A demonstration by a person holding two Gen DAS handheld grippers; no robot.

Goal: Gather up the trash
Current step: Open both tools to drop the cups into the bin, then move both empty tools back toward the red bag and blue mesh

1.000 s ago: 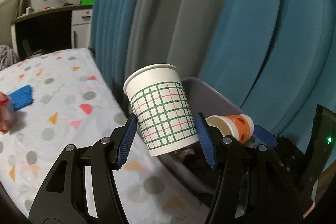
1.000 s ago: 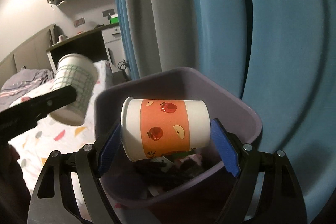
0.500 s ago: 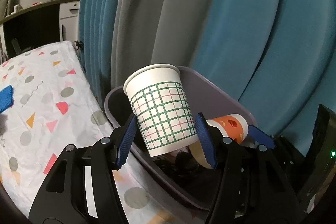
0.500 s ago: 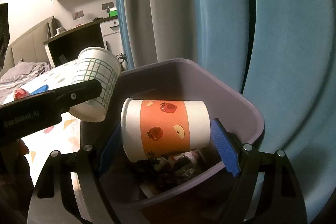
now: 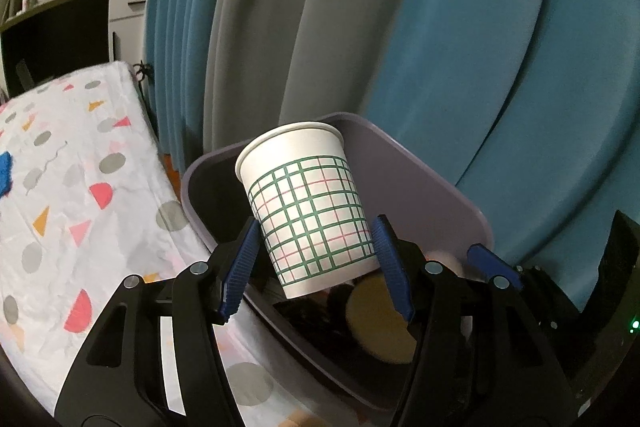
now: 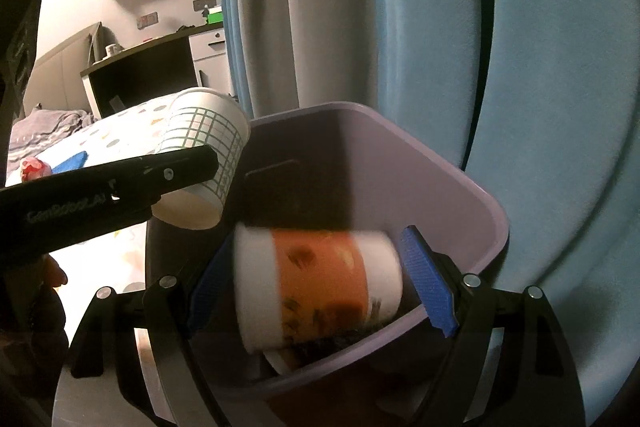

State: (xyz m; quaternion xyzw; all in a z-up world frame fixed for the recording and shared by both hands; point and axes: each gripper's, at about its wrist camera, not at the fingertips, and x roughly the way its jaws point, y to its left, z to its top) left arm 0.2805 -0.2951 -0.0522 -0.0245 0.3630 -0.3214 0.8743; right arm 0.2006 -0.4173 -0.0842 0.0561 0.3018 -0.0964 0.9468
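My left gripper (image 5: pixel 316 263) is shut on a white paper cup with a green grid pattern (image 5: pixel 308 207) and holds it tilted over the near rim of a purple trash bin (image 5: pixel 432 183). The cup and the gripper also show in the right wrist view (image 6: pixel 204 151). My right gripper (image 6: pixel 320 291) stands open over the bin (image 6: pixel 472 203). An orange-banded paper cup (image 6: pixel 320 287) is blurred between its fingers, lying sideways and dropping into the bin. In the left wrist view that cup's open mouth (image 5: pixel 376 323) shows low inside the bin among dark trash.
A bed with a white sheet of coloured shapes (image 5: pixel 60 211) lies left of the bin. A blue cloth (image 6: pixel 70 163) and a red-and-white item (image 6: pixel 34 167) lie on it. Blue and grey curtains (image 5: pixel 440 27) hang right behind the bin. A desk and shelves stand far back.
The right gripper has opened and the orange cup has slipped down into the bin. The left gripper has carried the grid cup further over the bin's rim.
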